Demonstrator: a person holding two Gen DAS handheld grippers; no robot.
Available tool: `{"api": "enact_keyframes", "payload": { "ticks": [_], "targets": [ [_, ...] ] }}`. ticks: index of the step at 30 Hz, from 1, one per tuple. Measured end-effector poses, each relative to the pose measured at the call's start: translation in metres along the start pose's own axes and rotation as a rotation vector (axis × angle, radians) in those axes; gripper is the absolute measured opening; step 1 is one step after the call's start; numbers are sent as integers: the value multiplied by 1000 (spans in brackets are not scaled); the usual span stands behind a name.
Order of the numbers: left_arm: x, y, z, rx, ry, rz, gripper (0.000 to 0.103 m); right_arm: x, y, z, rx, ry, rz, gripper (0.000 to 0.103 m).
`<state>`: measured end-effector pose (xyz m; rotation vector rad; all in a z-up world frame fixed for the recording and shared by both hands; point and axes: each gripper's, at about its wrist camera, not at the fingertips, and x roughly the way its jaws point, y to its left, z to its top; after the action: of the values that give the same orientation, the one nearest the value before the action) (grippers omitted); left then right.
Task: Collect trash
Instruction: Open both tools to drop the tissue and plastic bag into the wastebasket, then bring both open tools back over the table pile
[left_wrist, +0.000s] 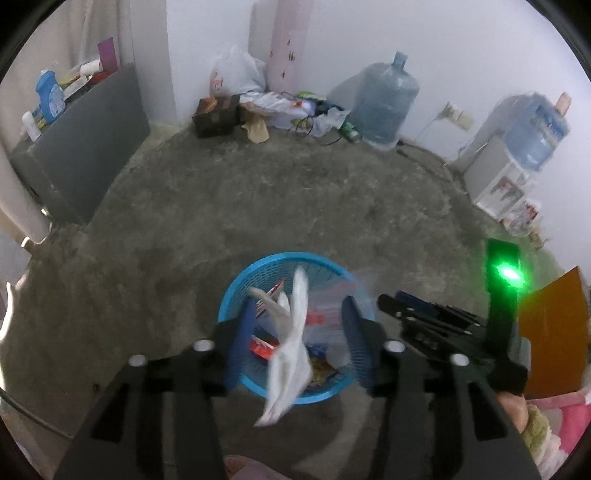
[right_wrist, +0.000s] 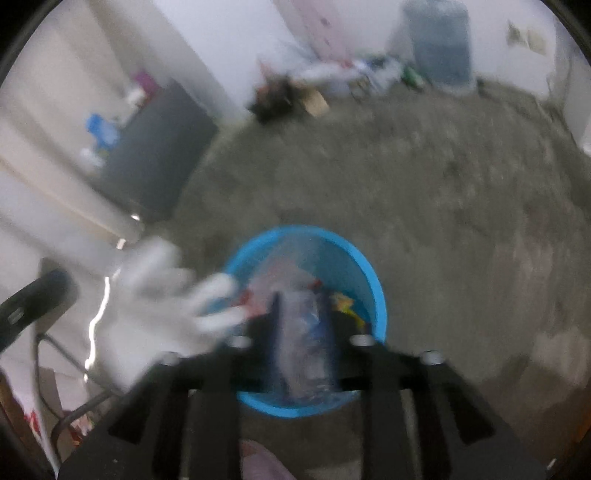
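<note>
A blue mesh basket stands on the grey floor and holds wrappers and plastic. It also shows in the right wrist view. My left gripper is open above the basket. A white crumpled plastic bag hangs blurred between its fingers, apparently loose. In the blurred right wrist view my right gripper is shut on a clear plastic bottle over the basket. The white bag shows at the left of that view. The right gripper also shows in the left wrist view.
A grey cabinet with bottles on top stands at the left. A pile of bags, a brown box and a water jug lie along the far wall. A water dispenser stands at the right. An orange panel is near right.
</note>
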<state>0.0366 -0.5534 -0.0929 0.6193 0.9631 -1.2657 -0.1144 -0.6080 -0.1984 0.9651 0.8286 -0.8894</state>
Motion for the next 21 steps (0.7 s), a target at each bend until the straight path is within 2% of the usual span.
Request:
{"api": "enact_keyframes", "payload": {
  "ticks": [2,5,8,12,16,21],
  "targets": [
    [-2,-2,-1,-3,-4,1,57,1,-5,-2,25,0,-11,37],
    [-21,0,-7,-6,-51,-10,64,-15,-6,-9,26,-41,7,45],
    [-47,8,-12,-8,-92,17,66,-36,-2,-12,1,-85,7,45],
    [-89,16,-23,-61,-143,21,70,-67,-4,-11,-17,-159,28,46],
    [-144,24,-48,-84,-223,33,72,-100,8,-13,-78,-222,60,48],
    [-216,43,-97,-116,-320,70,73,-142,49,-25,-216,-280,129,55]
  ]
}}
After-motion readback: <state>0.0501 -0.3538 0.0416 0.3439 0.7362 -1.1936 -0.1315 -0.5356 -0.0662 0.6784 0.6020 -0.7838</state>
